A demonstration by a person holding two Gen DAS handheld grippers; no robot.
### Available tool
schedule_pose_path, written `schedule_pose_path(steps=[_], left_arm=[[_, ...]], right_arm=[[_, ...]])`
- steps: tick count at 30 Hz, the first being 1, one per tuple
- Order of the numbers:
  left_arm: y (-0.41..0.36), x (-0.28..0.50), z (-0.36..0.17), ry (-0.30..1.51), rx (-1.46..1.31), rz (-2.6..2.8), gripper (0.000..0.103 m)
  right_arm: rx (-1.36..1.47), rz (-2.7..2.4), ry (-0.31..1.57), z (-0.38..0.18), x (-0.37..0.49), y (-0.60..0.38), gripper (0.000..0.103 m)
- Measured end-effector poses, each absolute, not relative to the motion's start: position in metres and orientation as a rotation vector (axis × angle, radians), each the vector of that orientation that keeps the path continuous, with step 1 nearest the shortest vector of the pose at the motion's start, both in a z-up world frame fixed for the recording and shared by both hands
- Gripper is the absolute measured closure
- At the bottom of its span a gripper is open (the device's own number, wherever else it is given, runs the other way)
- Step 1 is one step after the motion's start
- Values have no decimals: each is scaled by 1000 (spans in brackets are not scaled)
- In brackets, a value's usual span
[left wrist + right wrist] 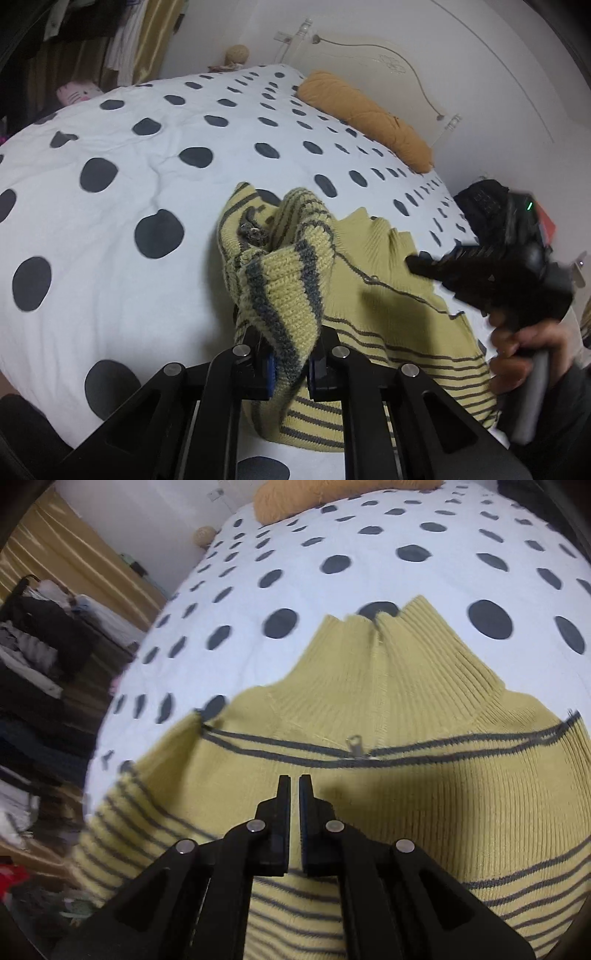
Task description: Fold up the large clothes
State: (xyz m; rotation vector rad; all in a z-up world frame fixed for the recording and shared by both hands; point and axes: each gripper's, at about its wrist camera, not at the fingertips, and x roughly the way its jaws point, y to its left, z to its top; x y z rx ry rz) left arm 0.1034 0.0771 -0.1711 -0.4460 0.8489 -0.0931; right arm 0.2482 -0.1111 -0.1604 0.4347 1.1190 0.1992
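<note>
A yellow knit sweater (388,314) with grey stripes lies on the bed, its ribbed collar (388,646) pointing away and its zip pull (354,744) at mid chest. My left gripper (290,343) is shut on a bunched striped part of the sweater, which is lifted off the bed and drapes over the rest. In the right wrist view my right gripper (294,779) hangs above the sweater's chest, shut, with only a thin slit between its fingers and nothing in it. The right gripper (417,260) also shows in the left wrist view, held in a hand.
The bed cover (147,166) is white with dark dots. An orange pillow (365,114) lies by the white headboard (388,55). A dark bundle (480,199) sits at the bed's right edge. A pink plush (75,92) and a rack of clothes (37,646) stand beside the bed.
</note>
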Motion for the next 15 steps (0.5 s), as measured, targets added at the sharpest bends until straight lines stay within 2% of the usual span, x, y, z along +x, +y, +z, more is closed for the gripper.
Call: schedule_pose_path(steps=[1,2,3,4,5,8,10,15], left_arm=[[82,100,-176,856,-455,-68,91],[89,97,-181,865,-468,-43,90],[98,96,-187,882,-489,-15,89],[109,94,-196,905,-523,17,89],[125,94,-209,937,-585,39,89],[153,97,-235,995,-697,30,76],[161,99,-247,1013,-715,19,62],[165,98,-254,1015,-702,-10,58]], right_arm=[[438,242,1146,-151,256,-107,96],[434,269,1172,-145,263,-102,79],[416,294,1211,-140,269,-93,51],[387,308,1235,-134,275,-80,40],[344,325,1239,-126,280,-61,34],[231,368,1296,-122,297,1,34],[176,371,1363,-129,307,37,34],[-11,222,1530,-169,333,113,34]])
